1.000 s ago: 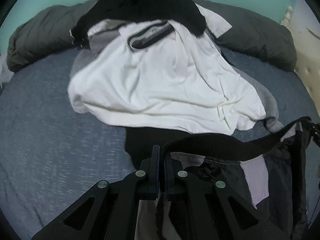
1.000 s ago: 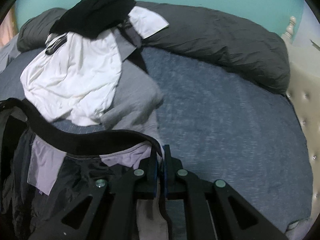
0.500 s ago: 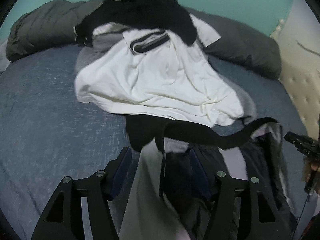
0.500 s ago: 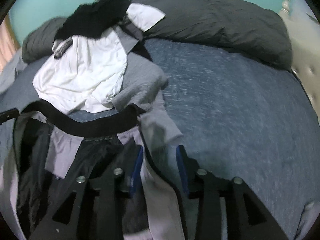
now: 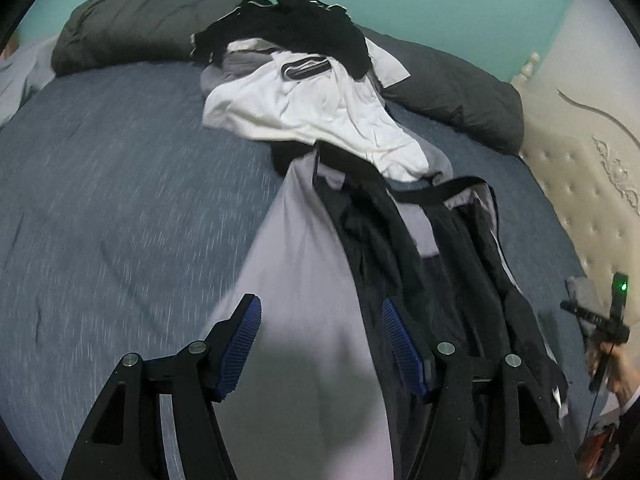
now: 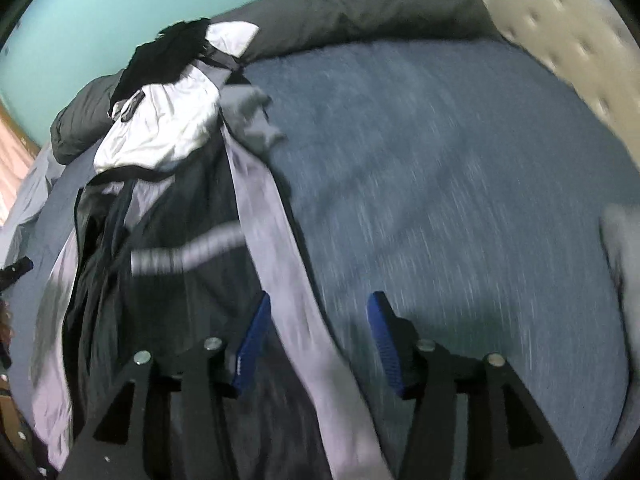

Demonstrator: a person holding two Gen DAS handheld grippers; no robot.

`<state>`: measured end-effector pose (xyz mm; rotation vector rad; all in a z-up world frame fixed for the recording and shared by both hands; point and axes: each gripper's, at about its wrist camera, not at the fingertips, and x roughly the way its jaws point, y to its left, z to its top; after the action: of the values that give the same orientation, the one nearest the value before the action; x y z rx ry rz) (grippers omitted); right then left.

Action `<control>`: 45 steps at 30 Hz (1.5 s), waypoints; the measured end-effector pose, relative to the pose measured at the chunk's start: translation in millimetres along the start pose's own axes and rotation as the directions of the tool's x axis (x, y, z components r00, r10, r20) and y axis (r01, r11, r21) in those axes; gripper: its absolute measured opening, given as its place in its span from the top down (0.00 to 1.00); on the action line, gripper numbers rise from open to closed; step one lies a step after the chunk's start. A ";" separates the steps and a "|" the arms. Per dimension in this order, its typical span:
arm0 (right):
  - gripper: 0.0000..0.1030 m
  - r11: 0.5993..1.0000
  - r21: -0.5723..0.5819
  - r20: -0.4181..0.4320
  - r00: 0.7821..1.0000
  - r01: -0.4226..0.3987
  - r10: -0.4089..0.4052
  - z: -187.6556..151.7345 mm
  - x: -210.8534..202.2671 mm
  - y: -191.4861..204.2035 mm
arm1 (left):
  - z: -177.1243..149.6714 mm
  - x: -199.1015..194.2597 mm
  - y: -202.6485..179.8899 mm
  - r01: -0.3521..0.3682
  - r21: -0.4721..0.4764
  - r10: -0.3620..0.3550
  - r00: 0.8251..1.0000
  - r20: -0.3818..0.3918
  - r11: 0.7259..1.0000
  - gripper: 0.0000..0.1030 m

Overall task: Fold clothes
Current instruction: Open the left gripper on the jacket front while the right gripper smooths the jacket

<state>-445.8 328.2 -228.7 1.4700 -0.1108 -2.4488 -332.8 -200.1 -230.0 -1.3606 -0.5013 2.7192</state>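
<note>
Left gripper (image 5: 322,354) standing apart over the lilac-and-black garment (image 5: 400,264), pads not pressing it; right gripper (image 6: 320,340) jaws opening, lilac strip running between them untouched. Garment is lying stretched on the blue bed (image 5: 120,200), its far end reaching the clothes pile (image 5: 304,92).

No legible text anywhere.

Surface: bed (image 5: 120,200), blue-grey sheet | Far edge: dark duvet (image 5: 132,24) rolled along it | On sheet: clothes pile (image 5: 312,104) near far edge; black-and-lilac garment (image 5: 400,264) spread from pile toward near edge
</note>
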 end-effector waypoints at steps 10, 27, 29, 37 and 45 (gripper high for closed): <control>0.48 1.000 0.019 -0.081 0.997 0.000 0.002 -83.7 -32.8 -23.7 | -76.4 -57.6 -27.5 0.011 0.045 -0.012 1.000 0.023 0.999 0.26; 0.77 0.998 -0.035 -0.171 0.984 0.052 -0.057 -139.7 -32.3 -36.7 | -148.5 -94.0 -37.1 0.068 -0.050 -0.061 0.990 0.129 0.996 0.25; 0.85 0.997 -0.053 -0.174 0.983 0.048 -0.057 -141.0 -30.4 -33.0 | -157.3 -92.5 -35.0 0.070 -0.060 -0.062 0.990 0.129 0.996 0.25; 0.97 0.996 -0.090 -0.086 0.996 0.007 -0.015 -126.8 -57.9 -22.3 | -177.5 -91.9 -6.4 0.068 -0.141 -0.046 0.987 0.152 0.988 0.25; 0.98 0.980 -0.154 0.070 0.988 -0.129 0.141 -94.6 -105.5 37.5 | -187.8 -96.2 19.0 0.077 -0.205 -0.043 0.985 0.169 0.976 0.25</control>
<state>-309.0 329.1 -176.2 1.2597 -0.0412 -2.3521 -124.5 -188.0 -266.7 -1.1432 -0.8518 2.8081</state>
